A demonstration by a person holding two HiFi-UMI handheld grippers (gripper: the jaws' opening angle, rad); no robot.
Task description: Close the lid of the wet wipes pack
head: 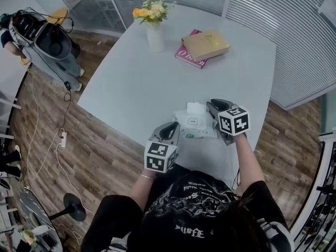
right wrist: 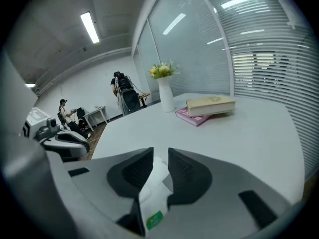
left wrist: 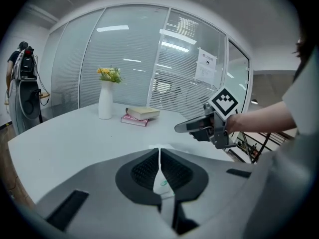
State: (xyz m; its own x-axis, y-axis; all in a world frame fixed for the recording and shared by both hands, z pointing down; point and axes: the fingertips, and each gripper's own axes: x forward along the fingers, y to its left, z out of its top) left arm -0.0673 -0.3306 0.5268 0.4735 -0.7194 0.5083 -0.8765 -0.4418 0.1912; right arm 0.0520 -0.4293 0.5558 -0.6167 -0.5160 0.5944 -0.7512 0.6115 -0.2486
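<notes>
- The left gripper (left wrist: 159, 151) has its fingers (left wrist: 142, 171) drawn together, with only a thin white strip between the pads. This strip is an edge of the wet wipes pack (head: 193, 124), which widens below the pads and carries a small green mark.
- The right gripper (right wrist: 160, 156) has its fingers (right wrist: 187, 176) standing apart. The white pack lies in the gap and under it, green label nearest the camera, and neither pad presses on it.
- The pack rests on the pale grey table (head: 136, 88) near its close edge. It sits directly between the two sets of fingers, with the left ones at its left end and the right ones at its right end.
- A white flap rises at the pack's far side, just beyond the right fingers (lid or wipe, I cannot tell which).
- Well beyond both sets of fingers stands a white vase of flowers (head: 155, 33).
- Beside the vase, straight ahead of the right fingers, a tan book (head: 206, 44) lies stacked on a pink one (head: 185, 55).
- Each gripper is angled downward toward the pack.
</notes>
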